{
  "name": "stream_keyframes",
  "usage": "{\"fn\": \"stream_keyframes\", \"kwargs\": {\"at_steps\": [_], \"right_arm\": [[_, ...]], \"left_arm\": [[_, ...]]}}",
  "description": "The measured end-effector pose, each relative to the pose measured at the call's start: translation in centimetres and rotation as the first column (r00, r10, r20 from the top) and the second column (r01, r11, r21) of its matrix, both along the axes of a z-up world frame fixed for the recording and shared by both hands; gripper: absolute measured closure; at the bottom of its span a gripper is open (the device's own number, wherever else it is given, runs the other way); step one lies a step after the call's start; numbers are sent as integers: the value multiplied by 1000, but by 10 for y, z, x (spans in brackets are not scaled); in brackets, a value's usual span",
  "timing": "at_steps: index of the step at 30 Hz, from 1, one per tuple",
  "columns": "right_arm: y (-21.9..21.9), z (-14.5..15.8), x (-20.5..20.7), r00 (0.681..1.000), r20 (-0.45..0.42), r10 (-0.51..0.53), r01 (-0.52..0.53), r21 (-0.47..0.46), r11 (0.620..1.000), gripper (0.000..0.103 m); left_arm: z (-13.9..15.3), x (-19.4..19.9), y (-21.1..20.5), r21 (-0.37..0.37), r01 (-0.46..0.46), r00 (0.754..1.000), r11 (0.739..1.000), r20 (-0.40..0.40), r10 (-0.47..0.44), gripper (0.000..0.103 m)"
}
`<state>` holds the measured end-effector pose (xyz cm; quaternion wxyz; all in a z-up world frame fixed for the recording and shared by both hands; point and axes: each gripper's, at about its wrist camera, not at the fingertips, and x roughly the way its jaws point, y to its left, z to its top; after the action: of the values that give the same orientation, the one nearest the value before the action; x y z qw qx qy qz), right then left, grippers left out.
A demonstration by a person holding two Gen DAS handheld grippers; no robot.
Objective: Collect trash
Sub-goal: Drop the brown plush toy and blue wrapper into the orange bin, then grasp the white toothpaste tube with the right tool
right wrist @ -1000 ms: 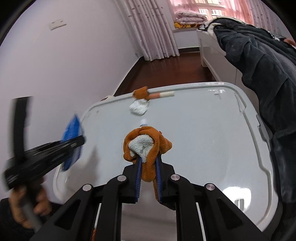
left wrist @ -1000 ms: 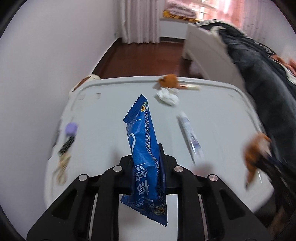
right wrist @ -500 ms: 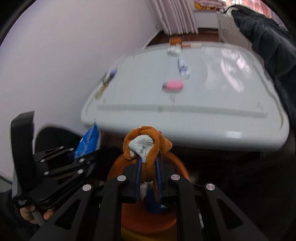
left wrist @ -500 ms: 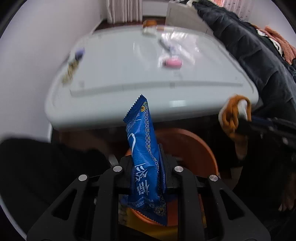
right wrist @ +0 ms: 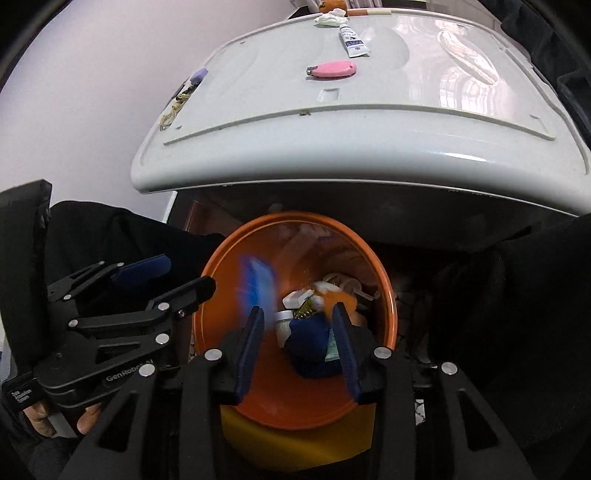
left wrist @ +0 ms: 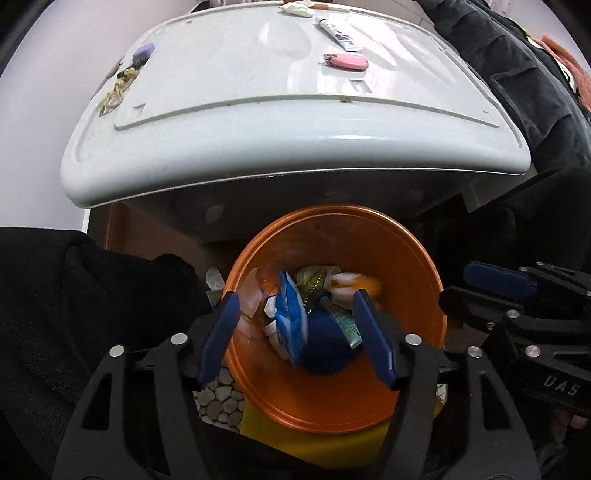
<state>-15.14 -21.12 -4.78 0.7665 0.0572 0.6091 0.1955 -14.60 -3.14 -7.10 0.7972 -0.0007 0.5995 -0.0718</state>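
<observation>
Left hand-held gripper (left wrist: 295, 325) had its jaws spread wide, released, nothing between them; half a second earlier it was clamped on the blue snack wrapper (left wrist: 290, 314). The wrapper was now loose inside the orange trash bin (left wrist: 417, 258), motion-blurred, above the other rubbish there. In the right wrist view the same wrapper (right wrist: 258, 280) showed as a blue streak near the bin's left wall. Right hand-held gripper (right wrist: 297, 334) was also released, jaws apart and empty; earlier it pinched an orange-and-white cloth wad, which had left the jaws. An orange blur (right wrist: 341, 299) lay in the bin (right wrist: 218, 273); cannot tell if that was the wad. Both grippers hung over the bin, below the front edge of the white surface (left wrist: 295, 155). On the surface sat a pink oval item (left wrist: 349, 62), a small tube (left wrist: 340, 31), a crumpled white tissue (left wrist: 297, 8) and a purple piece with a string of beads (left wrist: 125, 79), in the same places as before.
</observation>
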Motion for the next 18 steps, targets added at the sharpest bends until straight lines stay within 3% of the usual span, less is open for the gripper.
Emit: {"fn": "stream_keyframes", "kwargs": {"at_steps": [4, 9, 13, 18], "right_arm": [[-2, 14, 12, 999, 45, 5, -5, 0, 1000, 63], [-3, 46, 68, 985, 173, 18, -14, -23, 1000, 60], [5, 56, 148, 966, 259, 24, -2, -86, 996, 57], [19, 41, 252, 968, 252, 2, 35, -142, 989, 57]], "left_arm": [[0, 1, 7, -17, -26, 1000, 1000, -6, 25, 39], [8, 5, 8, -35, -44, 999, 998, 27, 45, 39], [9, 8, 9, -23, -45, 998, 999, 37, 46, 38], [11, 16, 15, -1, -50, 997, 999, 55, 50, 38]]}}
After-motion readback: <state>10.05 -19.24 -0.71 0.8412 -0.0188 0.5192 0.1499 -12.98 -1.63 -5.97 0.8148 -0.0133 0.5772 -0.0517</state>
